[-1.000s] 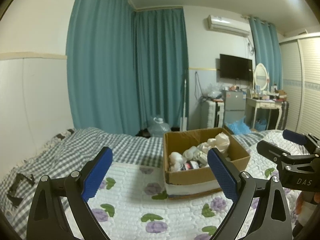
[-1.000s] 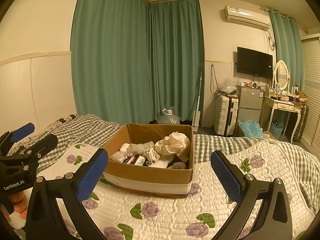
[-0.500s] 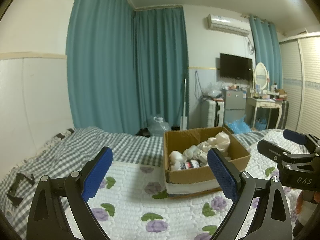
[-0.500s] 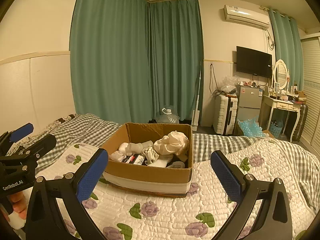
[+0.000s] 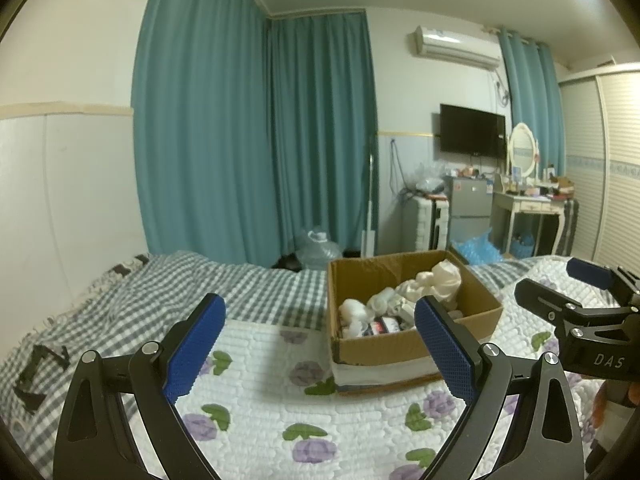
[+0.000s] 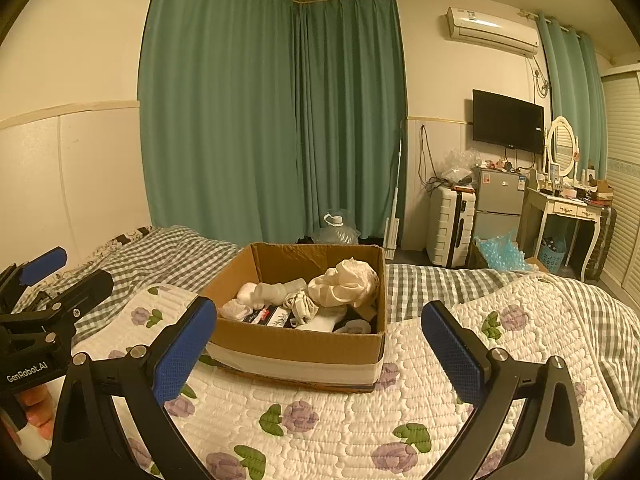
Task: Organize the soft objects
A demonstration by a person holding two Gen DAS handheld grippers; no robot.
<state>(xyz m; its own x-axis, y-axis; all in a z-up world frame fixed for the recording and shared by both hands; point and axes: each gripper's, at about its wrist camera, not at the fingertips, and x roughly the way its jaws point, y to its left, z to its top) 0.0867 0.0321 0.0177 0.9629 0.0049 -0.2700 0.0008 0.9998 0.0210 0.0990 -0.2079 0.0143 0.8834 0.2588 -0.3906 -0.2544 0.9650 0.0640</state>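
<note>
Cardboard box [image 6: 298, 344] ahead of both jaw pairs, soft objects [image 6: 348, 286] heaped inside | left gripper [image 5: 318, 354] spread wide, empty, box off its right finger | right gripper [image 6: 320, 350] spread wide, empty, box between its fingers | change over last second: almost none, slight drift; fits sorting ahead or already finished.

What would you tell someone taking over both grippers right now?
Left gripper: open, holding nothing, above the quilt.
Right gripper: open, holding nothing, facing the cardboard box.
The box sits on the quilt on the bed, holding a jumble of soft things: a cream cloth bundle, rolled white socks and a few packets.
No soft things lie loose on the quilt in view.
This fits either things gathered in, or things waiting to be sorted out. Check which before moving.
</note>
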